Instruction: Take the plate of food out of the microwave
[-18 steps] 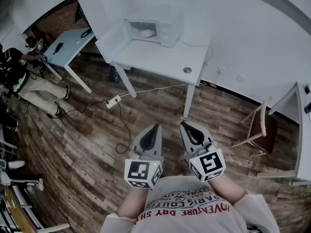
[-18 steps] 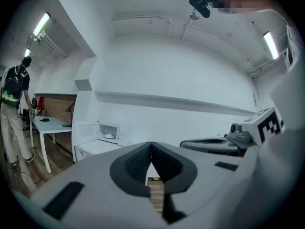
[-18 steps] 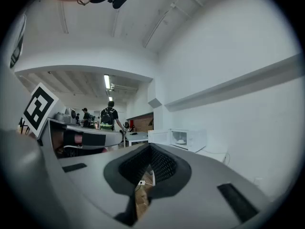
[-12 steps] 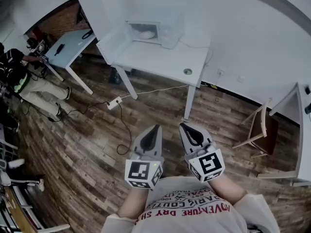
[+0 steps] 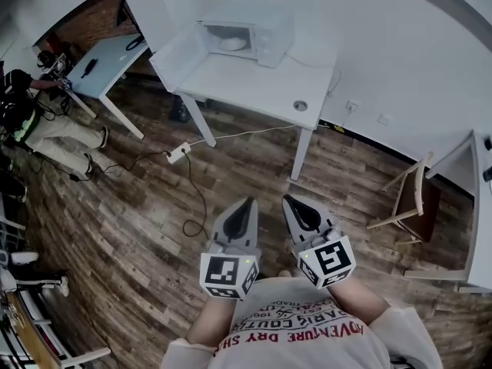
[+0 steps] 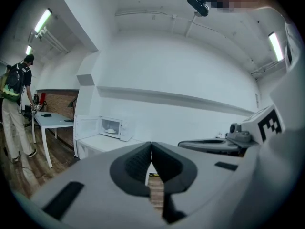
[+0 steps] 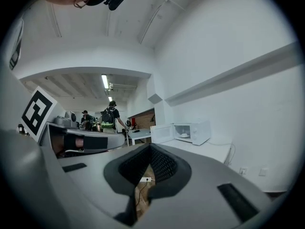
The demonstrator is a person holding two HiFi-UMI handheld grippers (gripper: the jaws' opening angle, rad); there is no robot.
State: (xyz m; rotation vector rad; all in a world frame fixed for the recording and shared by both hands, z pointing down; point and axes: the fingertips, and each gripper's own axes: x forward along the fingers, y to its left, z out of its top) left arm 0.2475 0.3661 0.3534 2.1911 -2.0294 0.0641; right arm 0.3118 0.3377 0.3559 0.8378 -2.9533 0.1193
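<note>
The white microwave (image 5: pixel 257 35) stands at the far end of a white table (image 5: pixel 254 83), its door (image 5: pixel 175 55) swung open to the left. Inside it lies a white plate of food (image 5: pixel 231 43), small and pale. In the left gripper view the microwave (image 6: pixel 112 127) with the plate (image 6: pixel 111 130) is far ahead on the left. In the right gripper view the microwave (image 7: pixel 189 131) is ahead on the right. My left gripper (image 5: pixel 247 201) and right gripper (image 5: pixel 289 199) are held side by side close to my body, over the wooden floor and well short of the table. Both are shut and hold nothing.
A power strip (image 5: pixel 177 156) with a trailing cable lies on the floor before the table. A wooden chair (image 5: pixel 411 202) stands at the right by another white desk. At the far left a person (image 5: pixel 34 121) stands at a second table (image 5: pixel 104 66). A round grommet (image 5: pixel 300 105) is in the tabletop.
The table and microwave have slid slightly upward in the head view as the camera moved. Both grippers stay shut and keep their place in front of my body.
</note>
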